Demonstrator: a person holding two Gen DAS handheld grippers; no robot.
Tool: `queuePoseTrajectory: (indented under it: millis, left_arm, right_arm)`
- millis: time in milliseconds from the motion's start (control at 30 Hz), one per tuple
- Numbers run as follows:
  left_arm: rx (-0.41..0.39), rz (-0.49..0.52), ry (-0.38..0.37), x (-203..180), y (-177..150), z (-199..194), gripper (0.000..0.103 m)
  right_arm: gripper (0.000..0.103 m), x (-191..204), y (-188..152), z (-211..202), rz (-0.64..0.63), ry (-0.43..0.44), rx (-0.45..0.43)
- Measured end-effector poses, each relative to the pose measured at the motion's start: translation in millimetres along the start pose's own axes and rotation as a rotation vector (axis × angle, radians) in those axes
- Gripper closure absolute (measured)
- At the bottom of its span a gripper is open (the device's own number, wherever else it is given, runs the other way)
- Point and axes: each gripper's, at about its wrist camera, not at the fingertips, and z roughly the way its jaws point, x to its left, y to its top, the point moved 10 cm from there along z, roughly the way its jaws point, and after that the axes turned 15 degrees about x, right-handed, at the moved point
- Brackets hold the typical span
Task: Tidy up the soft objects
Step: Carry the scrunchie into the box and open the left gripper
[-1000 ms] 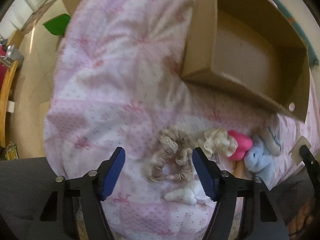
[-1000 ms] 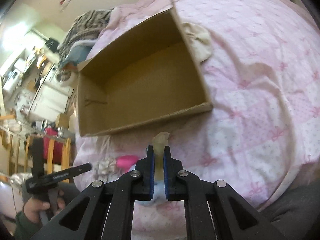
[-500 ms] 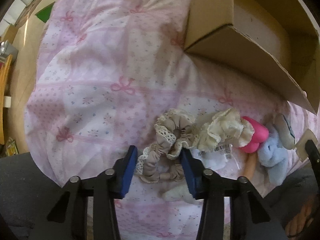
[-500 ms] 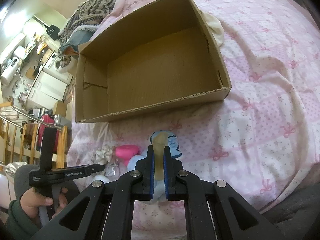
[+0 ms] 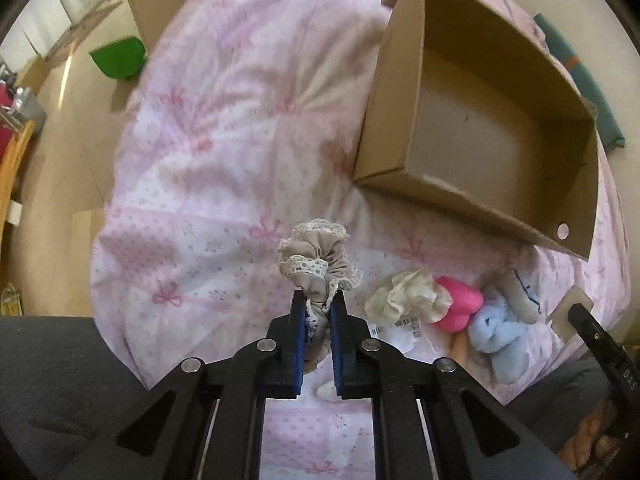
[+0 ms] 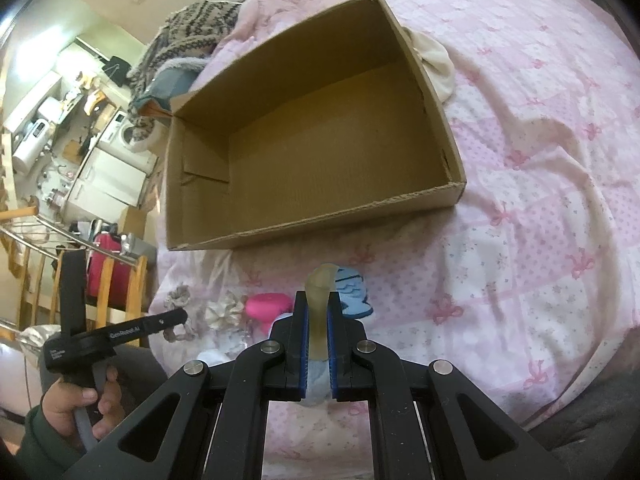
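My left gripper [image 5: 318, 312] is shut on a beige lace-trimmed scrunchie [image 5: 316, 260] and holds it above the pink quilt. My right gripper [image 6: 318, 312] is shut on a soft yellowish toy piece [image 6: 320, 300]. An open, empty cardboard box [image 5: 576, 236] lies on the bed ahead; it also shows in the right wrist view [image 6: 304, 232]. On the quilt lie a cream scrunchie [image 5: 408, 296], a pink plush [image 5: 458, 306] and a light-blue plush [image 5: 498, 336]. The left gripper shows in the right wrist view [image 6: 176, 316], near the scrunchies.
The pink quilt [image 5: 224, 152] covers the bed, whose left edge drops to the floor. A green item [image 5: 118, 56] lies on the floor. A cream cloth [image 6: 436, 60] lies behind the box. A striped blanket [image 6: 192, 28] is piled far left.
My left gripper closed on the beige scrunchie and lifted it off the quilt. My right gripper stayed shut on the yellowish piece and rose slightly, so the box shows from higher up.
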Motion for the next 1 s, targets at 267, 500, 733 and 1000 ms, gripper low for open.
queuePoseTrajectory:
  millis: [267, 500, 733, 1000]
  left_arm:
    - [-0.052, 0.034, 0.02, -23, -17, -20, 0.093]
    - [-0.143, 0.062, 0.002, -50, -18, -57, 0.093]
    - [-0.225, 0.095, -0.039, -76, 3, -104, 0.093]
    - [-0.299, 0.149, -0.001, -100, 43, -123, 0.093]
  right_arm:
    - [0.094, 5, -4, -3, -0.028, -0.014, -0.006]
    - [0.094, 13, 1, -26, -0.046, -0.009, -0.038]
    - [0.094, 24, 27, -68, -0.077, 0.006, -0.122]
    - [0.094, 39, 67, -81, -0.112, 0.001, -0.179]
